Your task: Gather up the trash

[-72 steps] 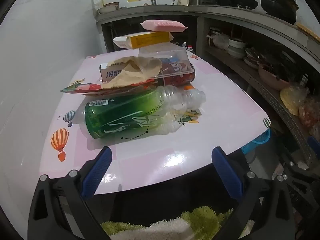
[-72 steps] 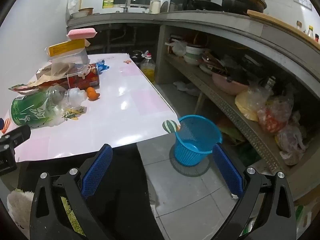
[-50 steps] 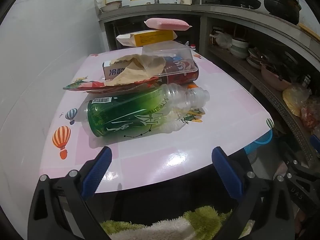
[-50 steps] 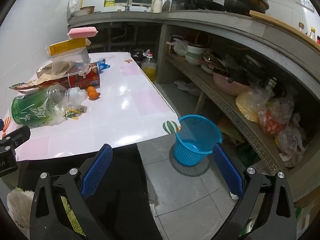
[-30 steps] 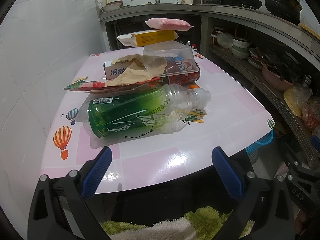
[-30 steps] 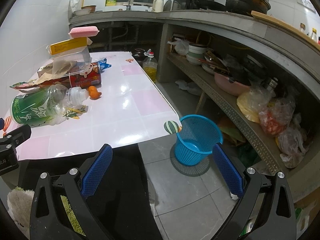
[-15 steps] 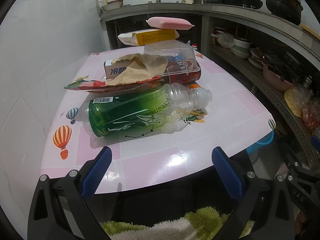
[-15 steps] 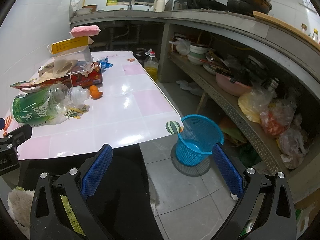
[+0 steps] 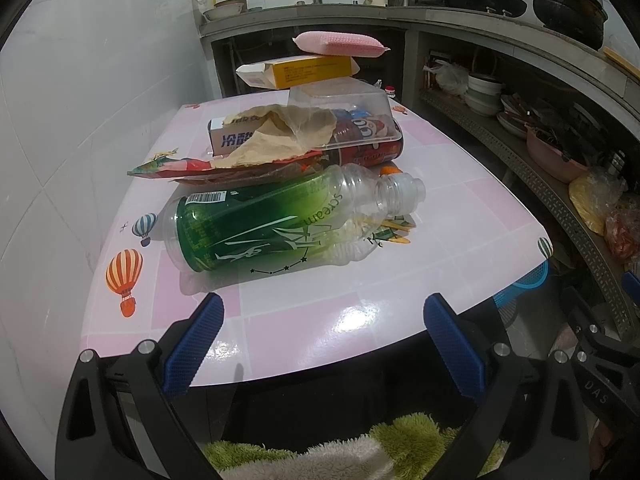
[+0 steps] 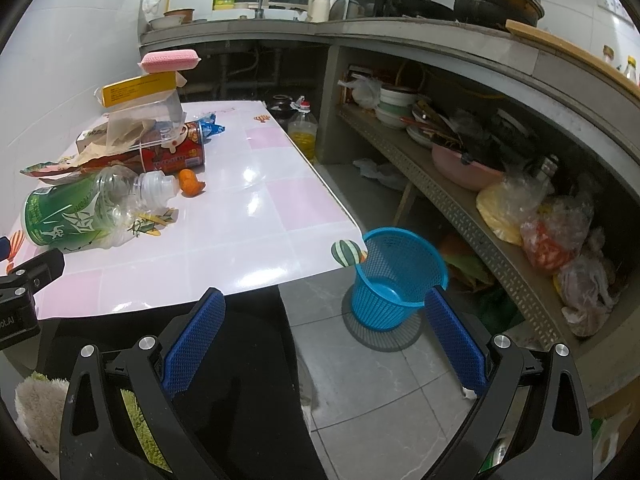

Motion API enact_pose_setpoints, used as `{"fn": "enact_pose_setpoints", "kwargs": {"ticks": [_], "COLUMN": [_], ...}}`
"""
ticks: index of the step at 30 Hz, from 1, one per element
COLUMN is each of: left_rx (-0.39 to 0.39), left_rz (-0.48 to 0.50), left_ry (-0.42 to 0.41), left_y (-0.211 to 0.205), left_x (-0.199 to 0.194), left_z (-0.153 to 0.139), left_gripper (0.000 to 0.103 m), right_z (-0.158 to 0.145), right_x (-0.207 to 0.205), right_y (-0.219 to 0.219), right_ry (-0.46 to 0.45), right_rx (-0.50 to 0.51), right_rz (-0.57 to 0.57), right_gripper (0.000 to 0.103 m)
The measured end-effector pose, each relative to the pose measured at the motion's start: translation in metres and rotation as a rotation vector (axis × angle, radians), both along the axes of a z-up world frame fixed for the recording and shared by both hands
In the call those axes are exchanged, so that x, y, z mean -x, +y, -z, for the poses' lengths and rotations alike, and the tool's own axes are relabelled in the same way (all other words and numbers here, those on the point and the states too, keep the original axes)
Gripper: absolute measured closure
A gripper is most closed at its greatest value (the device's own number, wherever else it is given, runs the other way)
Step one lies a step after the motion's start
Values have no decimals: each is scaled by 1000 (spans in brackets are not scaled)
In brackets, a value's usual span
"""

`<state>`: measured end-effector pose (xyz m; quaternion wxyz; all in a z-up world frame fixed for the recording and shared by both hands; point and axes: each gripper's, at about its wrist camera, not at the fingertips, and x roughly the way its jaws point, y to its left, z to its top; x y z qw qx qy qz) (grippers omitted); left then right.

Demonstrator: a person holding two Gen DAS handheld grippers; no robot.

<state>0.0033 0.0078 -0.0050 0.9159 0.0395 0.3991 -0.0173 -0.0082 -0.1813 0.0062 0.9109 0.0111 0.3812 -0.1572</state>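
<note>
Green-labelled plastic bottle (image 9: 280, 224) lying on its side near the front of the pink tabletop (image 9: 460, 216), capless neck pointing right, base pointing left. Long axis running almost straight across the left gripper's (image 9: 320, 340) line of reach, tilted a little so the neck sits farther back. Sitting dead ahead of those blue pads (image 9: 196, 340), slightly left of centre, with a strip of bare tabletop in between. Resting against a heap behind it: flattened wrappers (image 9: 224, 168), a red can (image 9: 368, 148) under a clear plastic box (image 9: 344, 116), a yellow carton (image 9: 304, 72) and a pink sponge (image 9: 340, 42) stacked on top. Small orange piece (image 10: 190, 182) lying just past the neck.

Left tongs spread wide, gripping nothing, clearly the nearer pair. Right gripper (image 10: 324, 340) also spread wide and empty, hanging off the table's right edge over the floor, aimed toward the blue basket (image 10: 396, 276) standing just beyond the table corner. Looking like a straight push forward for the left, closing across the bottle's belly; basket then off to the right.

Compared with a couple of seconds back: bottle and heap showing slightly higher and farther right in the left view, basket slightly nearer in the right view. Nothing on the table moved, both pairs just as open.
</note>
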Motion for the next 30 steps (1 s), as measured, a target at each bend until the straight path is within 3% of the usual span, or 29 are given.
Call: {"fn": "enact_pose_setpoints", "kwargs": {"ticks": [30], "left_rx": [-4], "left_rz": [-2], "left_ry": [7], "left_y": [2], "left_x": [2], "left_z": [8], "left_gripper": [5], "right_z": [4], "right_x": [0], "right_y": [-1], "right_ry": [-1], "right_rx": [-9], "right_rz": [8], "right_gripper": [8]}}
